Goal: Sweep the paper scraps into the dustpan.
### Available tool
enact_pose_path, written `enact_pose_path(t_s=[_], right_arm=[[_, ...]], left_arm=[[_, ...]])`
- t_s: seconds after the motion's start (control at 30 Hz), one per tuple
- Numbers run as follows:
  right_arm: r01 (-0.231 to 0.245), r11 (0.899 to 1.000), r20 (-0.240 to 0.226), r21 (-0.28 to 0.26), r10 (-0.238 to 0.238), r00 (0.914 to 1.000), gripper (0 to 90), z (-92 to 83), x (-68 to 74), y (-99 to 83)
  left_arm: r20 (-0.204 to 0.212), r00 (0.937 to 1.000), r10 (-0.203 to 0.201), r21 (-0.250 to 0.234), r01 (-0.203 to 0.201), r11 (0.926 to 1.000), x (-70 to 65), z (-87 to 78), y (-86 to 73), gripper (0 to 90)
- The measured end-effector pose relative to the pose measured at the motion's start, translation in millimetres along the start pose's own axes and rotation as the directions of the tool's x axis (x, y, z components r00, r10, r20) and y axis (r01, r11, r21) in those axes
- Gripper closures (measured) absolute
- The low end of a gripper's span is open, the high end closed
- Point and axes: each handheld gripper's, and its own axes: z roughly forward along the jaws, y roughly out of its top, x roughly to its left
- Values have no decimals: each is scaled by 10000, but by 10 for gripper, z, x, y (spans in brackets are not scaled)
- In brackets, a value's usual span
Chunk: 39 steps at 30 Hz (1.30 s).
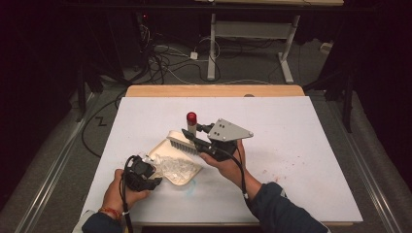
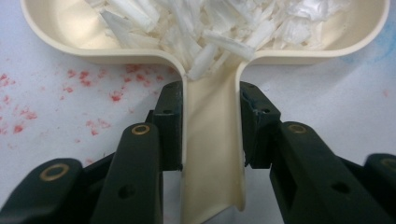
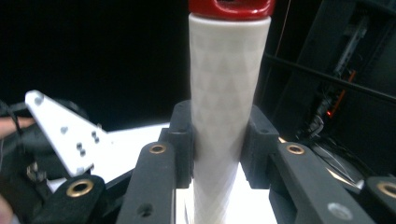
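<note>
A cream dustpan [image 1: 187,181] lies on the white table, heaped with white shreds [image 1: 176,167]. My left gripper [image 1: 151,171] is at its near left, shut on the pan's handle [image 2: 212,154], which runs up between the jaws to the pan's rim [image 2: 60,46] and the shreds [image 2: 205,28]. My right gripper [image 1: 196,138] is raised over the pan's far edge, shut on a brush's white handle [image 3: 226,98] with a red cap [image 3: 231,7]. In the high view the red cap [image 1: 192,117] points up and the grey bristles [image 1: 182,144] hang just above the pan.
Faint red specks [image 1: 291,165] mark the table right of the hands, and more red specks [image 2: 84,79] lie beside the pan's handle. A blue smear [image 1: 192,187] sits near the pan. Beyond the table's wooden far edge [image 1: 214,91] are cables and a desk frame [image 1: 252,34].
</note>
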Motion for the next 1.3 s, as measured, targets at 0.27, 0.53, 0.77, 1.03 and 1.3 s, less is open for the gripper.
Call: enact_pose_path(t_s=[0.27, 0.53, 0.77, 1.03, 1.3], right_arm=[[325, 9964, 1002, 780, -403, 9942, 703, -94, -37, -156], [533, 9905, 889, 1264, -648, 9939, 703, 134, -58, -314], [100, 9942, -495, 1072, -47, 9988, 703, 99, 76, -258], [118, 9983, -503, 569, -89, 9987, 703, -67, 76, -83], [-208, 9986, -37, 484, 210, 9998, 703, -286, -47, -49]], left_arm=[[19, 9999, -105, 56, 104, 9999, -6, -11, -6, 632], [97, 9996, -256, 134, 255, 9996, 34, -43, -47, 632], [119, 9996, -271, 146, 269, 9995, 58, -48, -67, 631], [97, 9997, -235, 190, 233, 9995, 58, -54, -70, 631], [93, 9996, -280, 173, 278, 9995, 60, -52, -73, 631]])
